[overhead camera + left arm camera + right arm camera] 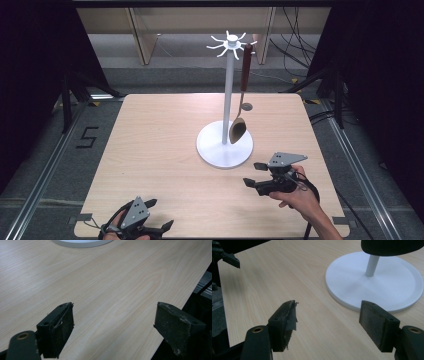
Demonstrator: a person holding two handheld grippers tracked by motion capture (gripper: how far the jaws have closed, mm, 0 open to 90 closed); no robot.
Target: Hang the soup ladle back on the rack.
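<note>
A wooden spoon [241, 100] hangs from a hook at the top of the white rack [228, 75], its bowl dangling just above the rack's round base [215, 150] and beside the pole. The right gripper [255, 174] sits near the base on the person's side, jaws spread and holding nothing — its own view looks along them toward the base [352, 290]. The left gripper [160, 214] rests well away from the rack at the table [150, 150] edge nearest the person, likewise released. The likely trouble: a reach for the spoon could nudge the slender pole or set the spoon swinging, and a grip low on the bowl might lever it off the hook awkwardly — or tip the rack.
</note>
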